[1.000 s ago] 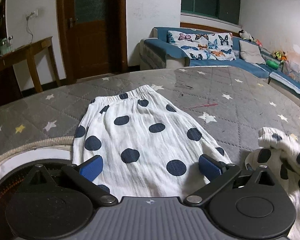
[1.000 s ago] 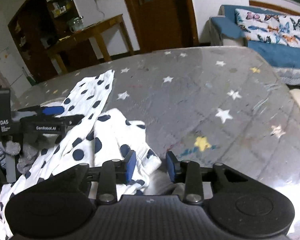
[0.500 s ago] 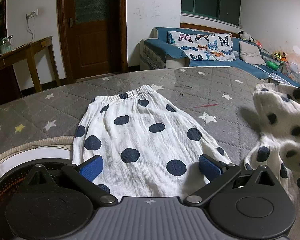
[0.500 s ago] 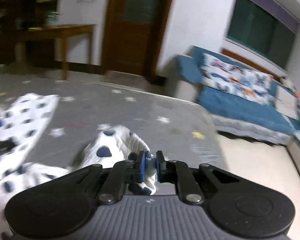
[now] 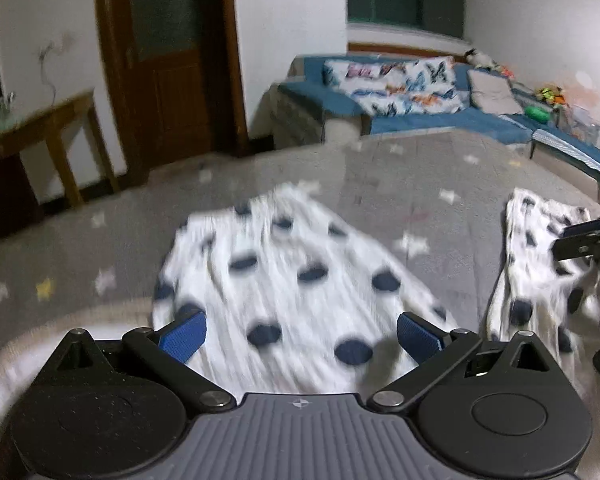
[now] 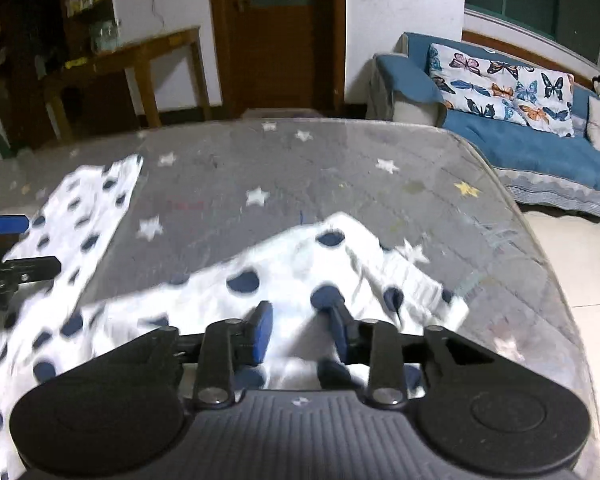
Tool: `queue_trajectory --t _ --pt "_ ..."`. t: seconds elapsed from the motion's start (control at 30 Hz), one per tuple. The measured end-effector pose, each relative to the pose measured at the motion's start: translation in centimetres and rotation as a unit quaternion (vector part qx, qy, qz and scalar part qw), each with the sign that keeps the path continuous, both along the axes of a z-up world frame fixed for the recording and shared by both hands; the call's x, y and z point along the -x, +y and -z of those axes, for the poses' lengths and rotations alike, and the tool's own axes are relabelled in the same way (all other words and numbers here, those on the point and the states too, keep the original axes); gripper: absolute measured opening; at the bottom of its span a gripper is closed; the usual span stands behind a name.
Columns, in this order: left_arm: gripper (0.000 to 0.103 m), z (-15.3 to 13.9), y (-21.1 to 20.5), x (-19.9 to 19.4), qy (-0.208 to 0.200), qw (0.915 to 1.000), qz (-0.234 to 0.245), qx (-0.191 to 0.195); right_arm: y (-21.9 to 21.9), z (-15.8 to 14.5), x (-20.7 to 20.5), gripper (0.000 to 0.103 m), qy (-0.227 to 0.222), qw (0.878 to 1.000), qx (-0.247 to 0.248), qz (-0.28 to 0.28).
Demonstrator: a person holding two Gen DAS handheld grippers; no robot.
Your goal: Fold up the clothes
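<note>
— Where's the garment (image 5: 300, 280)?

— Spread on the grey, star-printed table (image 6: 340, 168). White with dark blue dots. One long part flat and smooth on the left half, elastic band at the far end. Other part rumpled on the right half, near the table's right edge, with a ribbed hem turned up.

— Joined, those two parts?

— Looks so, across the near side, in the right wrist view. Can't say for sure; blurred there.

— And the left gripper (image 5: 300, 332)?

— Hovering just over the near end of the flat part. Fingers (image 5: 182, 334) spread wide, blue pads well apart, holding nothing. Cloth below both pads, gripped by neither.

— Right gripper (image 6: 298, 312)?

— Above the rumpled part, pointing down at it. Fingers (image 6: 260, 332) just been opening, now parted a little. A fold of white cloth between them, but no pad pressing on it. Nothing held.

— Seen from the other side too?

— Yes, poking in at the right edge of the left wrist view, in front of the rumpled cloth.

— Beyond the table?

— Blue sofa (image 6: 520, 148) on the right with a butterfly cushion (image 6: 500, 80), brown door (image 6: 276, 40) straight ahead, pale floor tiles beside the table.
</note>
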State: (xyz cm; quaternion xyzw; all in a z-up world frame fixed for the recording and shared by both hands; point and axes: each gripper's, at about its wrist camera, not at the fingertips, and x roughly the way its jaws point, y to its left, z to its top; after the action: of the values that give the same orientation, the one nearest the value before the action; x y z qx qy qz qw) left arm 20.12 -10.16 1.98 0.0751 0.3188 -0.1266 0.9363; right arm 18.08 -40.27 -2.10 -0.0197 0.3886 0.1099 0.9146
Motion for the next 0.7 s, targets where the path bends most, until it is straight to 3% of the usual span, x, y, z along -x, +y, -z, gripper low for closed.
queue_trajectory --t 0.07,0.1,0.3,0.43,0.7 --pt "0.103 -0.6 0.0 -0.9 -0.007 1.0000 0.004 0.001 0.3 0.2 -1.1 0.043 -0.003 1.000 0.006 0.000" --pt "0.103 -0.7 0.1 -1.7 -0.002 1.0000 0.003 0.004 0.4 0.3 -1.6 0.051 -0.005 1.000 0.010 0.001" --pt "0.088 0.6 0.5 -5.9 0.028 0.9995 -0.012 0.002 1.6 0.4 -4.6 0.055 -0.011 1.000 0.010 -0.005" --pt "0.088 1.4 1.4 -7.5 0.026 0.9990 -0.035 0.009 2.9 0.6 -6.9 0.070 -0.015 0.999 0.006 -0.037" --pt "0.087 1.0 2.6 -7.4 0.006 0.9967 -0.081 -0.013 3.3 -0.9 -6.5 0.071 -0.030 0.998 -0.012 -0.057"
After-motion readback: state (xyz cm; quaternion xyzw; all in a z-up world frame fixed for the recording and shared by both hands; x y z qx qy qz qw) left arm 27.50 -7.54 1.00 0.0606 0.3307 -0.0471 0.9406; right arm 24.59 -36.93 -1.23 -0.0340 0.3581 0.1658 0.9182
